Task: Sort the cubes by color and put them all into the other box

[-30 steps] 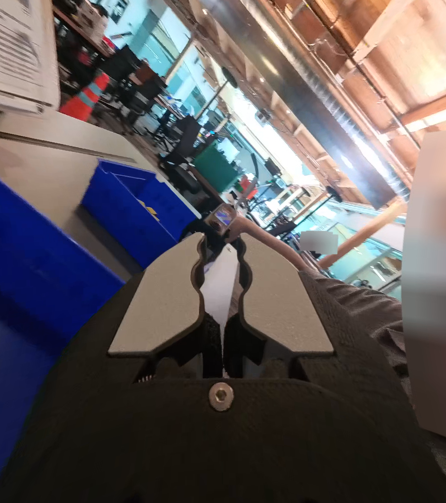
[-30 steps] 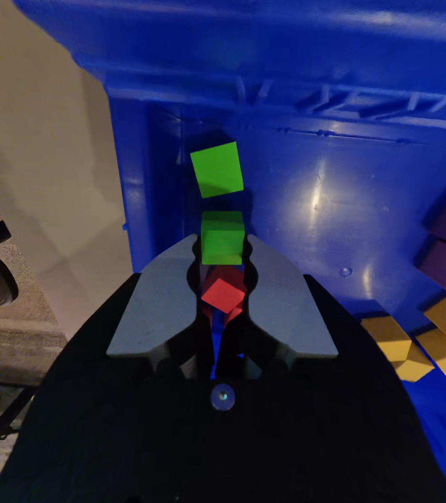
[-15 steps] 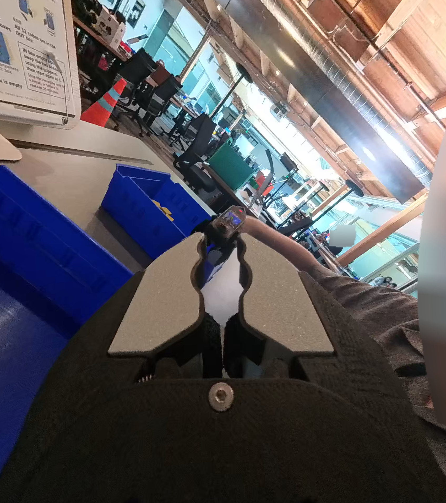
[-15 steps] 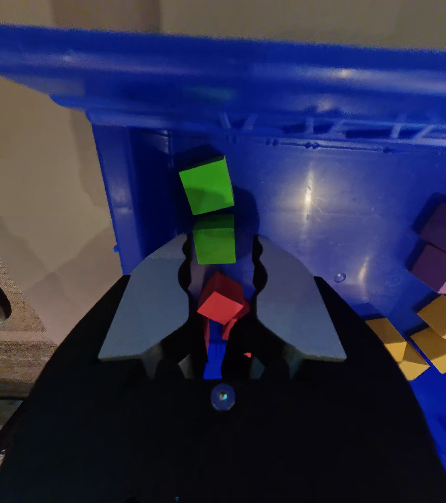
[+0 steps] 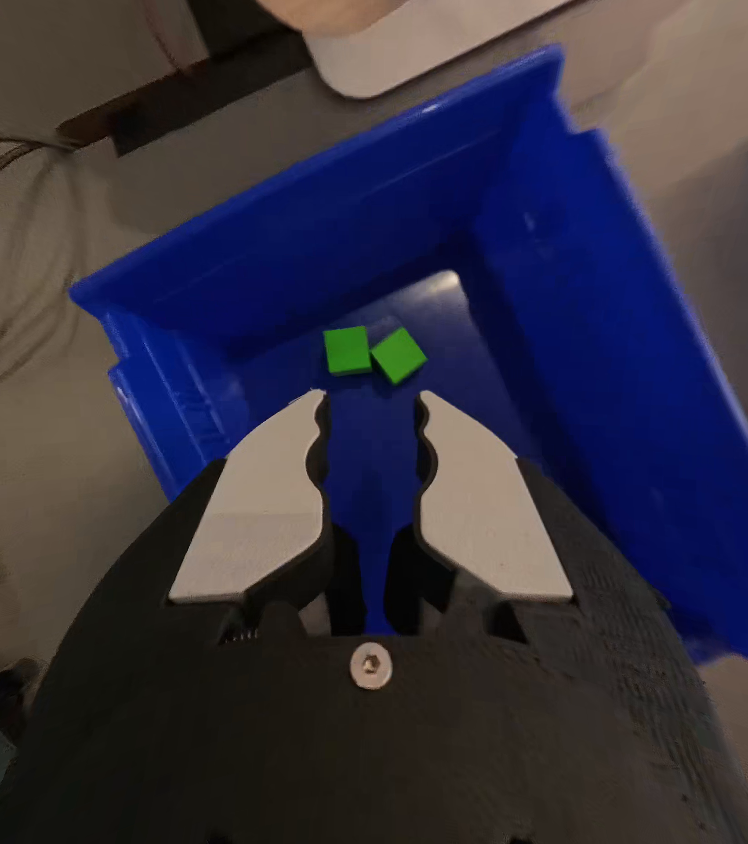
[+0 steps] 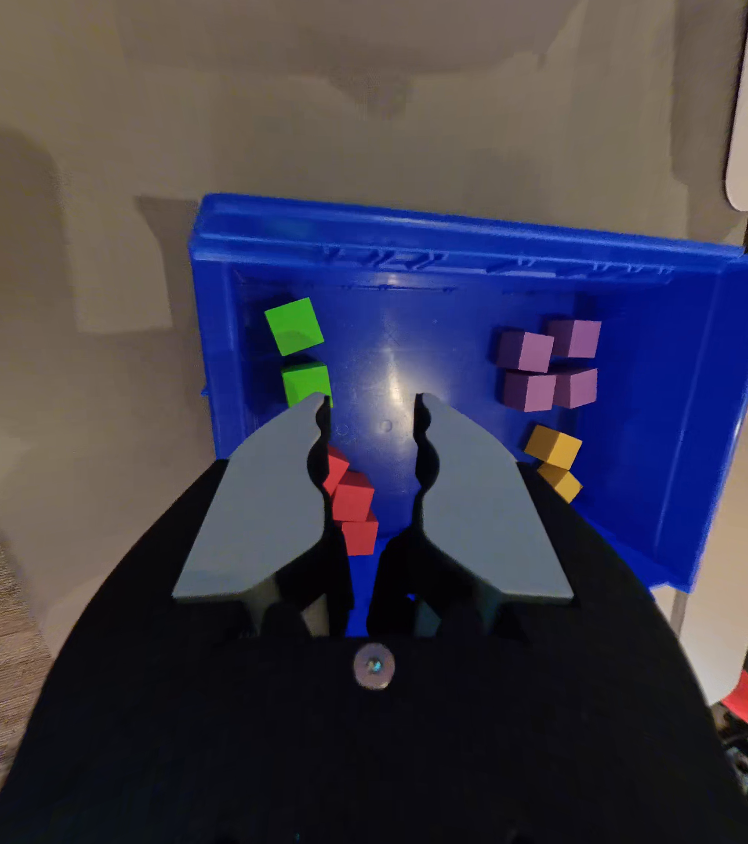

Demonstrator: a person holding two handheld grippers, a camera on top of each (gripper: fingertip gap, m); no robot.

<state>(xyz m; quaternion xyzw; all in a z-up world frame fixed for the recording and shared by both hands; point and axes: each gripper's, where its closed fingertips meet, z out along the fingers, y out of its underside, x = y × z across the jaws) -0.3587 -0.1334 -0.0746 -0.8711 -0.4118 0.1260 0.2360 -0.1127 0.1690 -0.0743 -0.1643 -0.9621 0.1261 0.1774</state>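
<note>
Hovering above a blue bin [image 5: 591, 319], the left gripper [image 5: 370, 397] has its jaws spread and empty, with two green cubes [image 5: 347, 350] touching each other on the bin floor just ahead. The right gripper [image 6: 370, 402], jaws likewise spread and empty, hangs over a blue bin [image 6: 705, 411] on a beige table [image 6: 363, 114]; red cubes [image 6: 354, 502] show between its fingers, green cubes [image 6: 294, 325] lie at left, purple cubes [image 6: 545, 365] and yellow cubes [image 6: 552, 445] at right.
</note>
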